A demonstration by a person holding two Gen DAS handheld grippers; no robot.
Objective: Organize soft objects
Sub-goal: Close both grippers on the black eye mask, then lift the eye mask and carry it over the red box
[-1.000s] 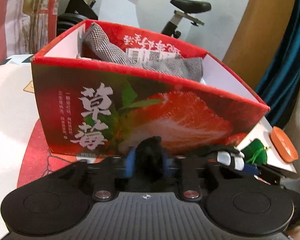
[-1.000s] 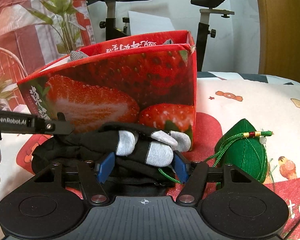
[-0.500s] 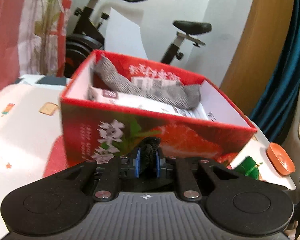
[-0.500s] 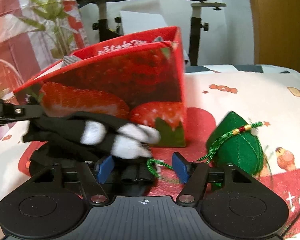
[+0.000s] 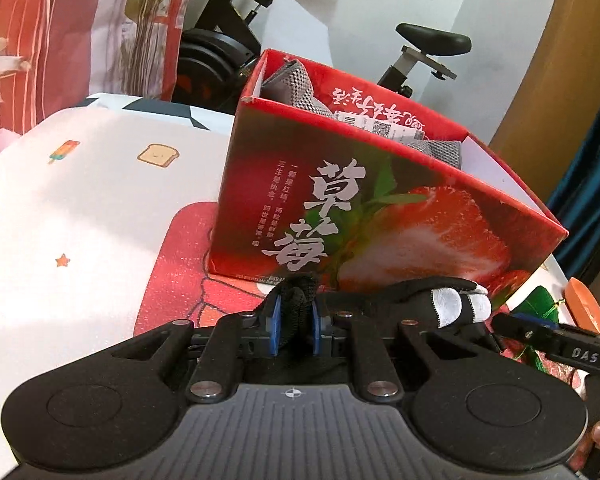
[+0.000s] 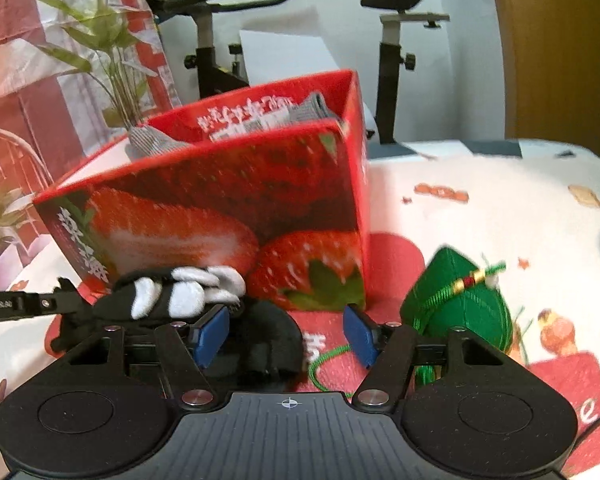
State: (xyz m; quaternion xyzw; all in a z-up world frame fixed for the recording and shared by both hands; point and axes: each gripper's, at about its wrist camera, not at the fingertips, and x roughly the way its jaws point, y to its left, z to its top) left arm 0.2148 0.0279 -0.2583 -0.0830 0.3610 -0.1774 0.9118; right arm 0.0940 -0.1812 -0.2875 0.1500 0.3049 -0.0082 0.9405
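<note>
My left gripper (image 5: 294,326) is shut on the cuff of a black glove (image 5: 424,300) with grey fingertips, held low in front of the red strawberry box (image 5: 380,208). The glove (image 6: 168,300) also shows in the right wrist view, hanging left of my right gripper (image 6: 286,334), which is open and empty. A grey sock (image 5: 296,88) lies inside the box. A green fabric dumpling with a cord (image 6: 460,300) sits on the table right of the box (image 6: 228,208).
An orange dish (image 5: 586,308) sits at the table's right edge. An exercise bike (image 6: 396,40) and a potted plant (image 6: 112,48) stand behind the table. The tablecloth (image 5: 80,208) stretches to the left of the box.
My right gripper let go of the glove's fingers and is open. My left gripper closed on the glove's cuff and carried it left; the left view swung left.
</note>
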